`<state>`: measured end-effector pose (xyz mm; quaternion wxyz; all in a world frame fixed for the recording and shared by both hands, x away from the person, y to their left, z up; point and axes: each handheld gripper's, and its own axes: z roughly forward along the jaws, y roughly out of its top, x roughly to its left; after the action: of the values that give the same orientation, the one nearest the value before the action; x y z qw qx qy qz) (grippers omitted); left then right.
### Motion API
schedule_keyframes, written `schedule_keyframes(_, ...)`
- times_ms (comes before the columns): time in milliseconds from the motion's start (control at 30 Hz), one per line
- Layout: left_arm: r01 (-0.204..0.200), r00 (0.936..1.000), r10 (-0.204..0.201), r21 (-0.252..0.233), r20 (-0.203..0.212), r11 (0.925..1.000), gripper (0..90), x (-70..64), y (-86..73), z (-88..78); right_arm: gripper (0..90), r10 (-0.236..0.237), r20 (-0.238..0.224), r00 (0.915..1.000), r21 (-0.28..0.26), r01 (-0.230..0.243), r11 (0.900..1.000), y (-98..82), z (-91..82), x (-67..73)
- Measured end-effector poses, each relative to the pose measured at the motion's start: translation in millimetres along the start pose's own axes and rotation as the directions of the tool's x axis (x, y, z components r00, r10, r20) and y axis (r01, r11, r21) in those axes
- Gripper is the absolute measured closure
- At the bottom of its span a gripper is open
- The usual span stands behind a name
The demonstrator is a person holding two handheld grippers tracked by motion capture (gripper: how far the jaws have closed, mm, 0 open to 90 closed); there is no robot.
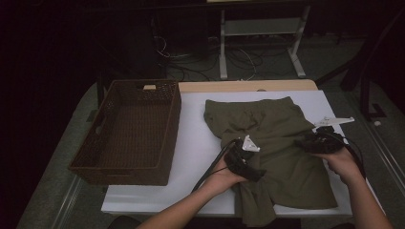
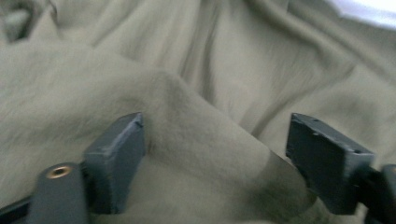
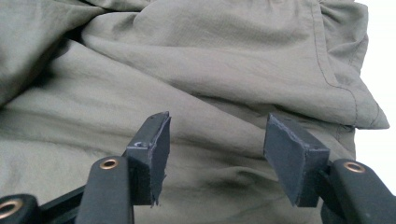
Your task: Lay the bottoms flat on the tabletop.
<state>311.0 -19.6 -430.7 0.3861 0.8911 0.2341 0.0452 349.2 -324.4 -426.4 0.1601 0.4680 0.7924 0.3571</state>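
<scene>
An olive-green garment (image 1: 279, 129) lies crumpled on the white table top (image 1: 200, 152), and one end of it hangs over the near edge. My left gripper (image 1: 256, 173) rests on the garment's near-left part. In the left gripper view its jaws (image 2: 215, 154) stand apart with a raised fold of the cloth (image 2: 205, 140) between them; the pads do not clamp it. My right gripper (image 1: 302, 143) lies at the garment's right side and points left. In the right gripper view its jaws (image 3: 215, 149) are open just over the cloth (image 3: 210, 70), near a stitched hem.
A dark woven basket (image 1: 173, 119) with handle cut-outs stands on the left part of the table, with nothing in it. A wooden strip (image 1: 248, 86) runs along the far edge. Cables and a white frame (image 1: 260, 28) stand on the floor beyond.
</scene>
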Motion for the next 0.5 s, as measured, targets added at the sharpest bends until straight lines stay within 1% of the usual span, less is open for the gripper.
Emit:
schedule_keyframes(100, -0.012, 0.9999, 0.012, 0.001, -0.011, 0.9999, 34.7, 1.4, -2.9, -1.0, 40.6, 0.000, 0.001, 1.0000, 0.002, 0.000, 1.000, -0.1, 0.3, 0.1)
schedule_keyframes(133, -0.004, 1.0000, 0.004, -0.005, -0.008, 1.0000, 40.0, 1.9, -3.2, -1.7, 40.6, 0.002, 0.002, 1.0000, 0.004, -0.002, 1.000, -0.2, 0.4, 0.0)
schedule_keyframes(367, -0.010, 0.9995, 0.011, -0.011, 0.030, 0.9999, 80.7, 7.6, -8.0, -3.8, 40.6, 0.001, 0.003, 1.0000, 0.004, -0.001, 1.000, -0.2, 0.0, -0.3)
schedule_keyframes(433, -0.012, 0.9994, 0.012, -0.018, 0.034, 0.9998, 86.6, 10.6, -8.6, -7.6, 40.6, 0.002, 0.004, 1.0000, 0.001, -0.002, 1.000, -0.3, -0.6, -0.5)
schedule_keyframes(500, -0.008, 0.9995, 0.008, -0.028, 0.031, 0.9996, 88.0, 14.9, -8.4, -13.9, 40.6, 0.003, 0.004, 1.0000, -0.003, -0.003, 1.000, -0.5, -1.2, -0.9)
